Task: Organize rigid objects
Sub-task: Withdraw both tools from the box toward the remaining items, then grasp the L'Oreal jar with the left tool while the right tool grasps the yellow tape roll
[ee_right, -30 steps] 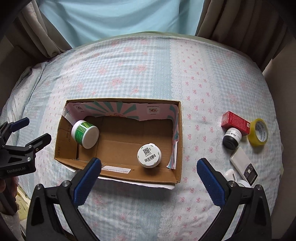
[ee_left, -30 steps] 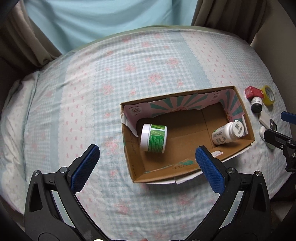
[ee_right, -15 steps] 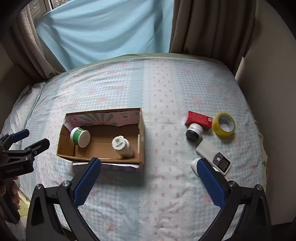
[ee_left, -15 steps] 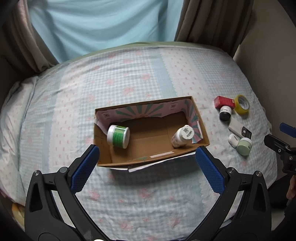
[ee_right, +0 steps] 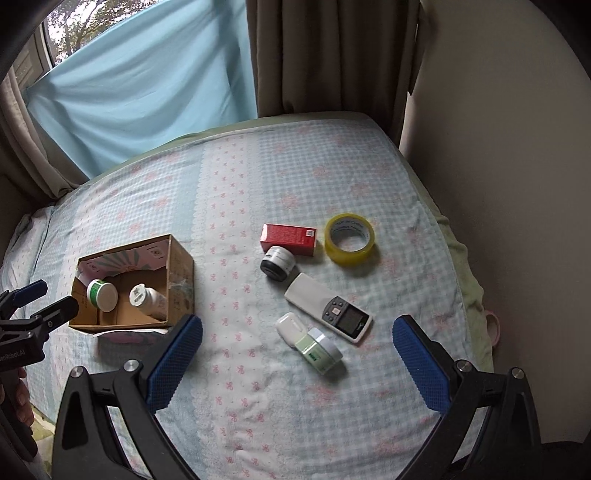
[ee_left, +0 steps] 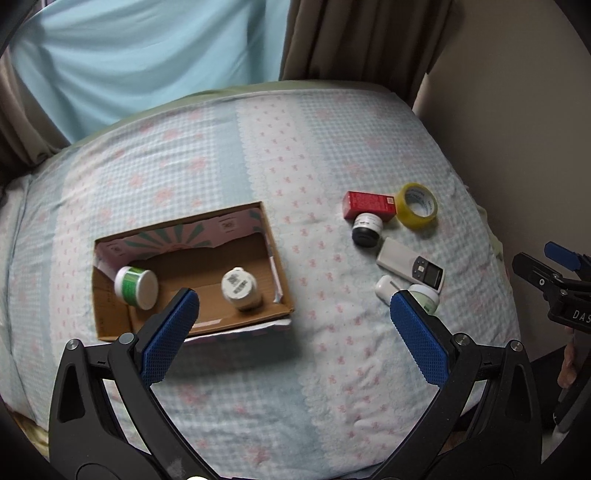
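Stood against a beige wall (ee_right: 498, 147): bed (ee_right: 295, 177) in checked sheet; upper left, blue-draped window (ee_right: 140, 85), brown curtains (ee_right: 332, 55).

Home bedroom. Bed (ee_right: 295, 177) w/ blue-and-white gingham sheet printed w/ pink bows, green layer showing at far edge. Brown curtains (ee_right: 332, 55) at far right corner, light blue cloth (ee_right: 147, 85) over a window (ee_right: 70, 22) w/ trees outside. Plain beige wall (ee_right: 498, 147) along right edge. Household bits on the bed: tape roll (ee_right: 349, 238), remote (ee_right: 327, 308), cardboard box (ee_right: 177, 273).
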Demonstrator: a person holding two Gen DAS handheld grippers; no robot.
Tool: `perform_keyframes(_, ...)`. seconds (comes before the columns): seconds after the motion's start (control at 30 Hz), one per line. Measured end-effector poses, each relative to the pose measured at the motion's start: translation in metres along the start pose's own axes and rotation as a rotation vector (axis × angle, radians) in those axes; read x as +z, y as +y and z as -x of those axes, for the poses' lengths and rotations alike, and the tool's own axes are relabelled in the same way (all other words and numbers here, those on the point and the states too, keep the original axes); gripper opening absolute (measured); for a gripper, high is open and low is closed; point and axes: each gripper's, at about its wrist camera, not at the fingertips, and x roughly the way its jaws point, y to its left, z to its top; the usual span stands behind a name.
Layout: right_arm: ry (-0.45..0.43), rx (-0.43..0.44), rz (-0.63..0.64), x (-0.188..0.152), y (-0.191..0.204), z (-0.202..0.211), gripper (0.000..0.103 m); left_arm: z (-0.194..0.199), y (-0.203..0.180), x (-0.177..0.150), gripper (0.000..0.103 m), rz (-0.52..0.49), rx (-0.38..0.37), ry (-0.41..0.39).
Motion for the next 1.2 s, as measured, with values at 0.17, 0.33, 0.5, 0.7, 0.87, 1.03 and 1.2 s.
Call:
perform_keyframes(0.17,0.020,0.012,-0.006,0.020,-0.036,-0.039,0.103,-0.051,-0.045,0.022,0.103,-0.012,-0.003,0.032)
perform_keyframes(0.33,0.013,0.031,0.030,0.037,-0.058,-0.100,0.103,-0.124,-0.080,0.036,0.103,-0.031,-0.027,0.086)
perform_keyframes(0.5,0.034,0.069,0.006,0.044,-0.079,-0.173,0.103,-0.197,-0.106,0.046,0.103,-0.055,-0.049,0.121)
perform_keyframes(0.7,0.037,0.074,0.009,0.043,-0.099,-0.244,0.103,-0.267,-0.116,0.047,0.102,-0.082,-0.034,0.133)
perform_keyframes(0.87,0.013,0.071,0.059,0.038,-0.100,-0.283,0.103,-0.304,-0.113,0.042,0.099,-0.070,-0.063,0.144)
perform_keyframes(1.03,-0.015,0.052,0.132,0.041,-0.094,-0.307,0.103,-0.326,-0.116,0.037,0.089,-0.105,-0.062,0.149)
perform_keyframes(1.2,-0.015,0.043,0.187,0.050,-0.088,-0.322,0.103,-0.330,-0.118,0.040,0.083,-0.127,-0.070,0.127)
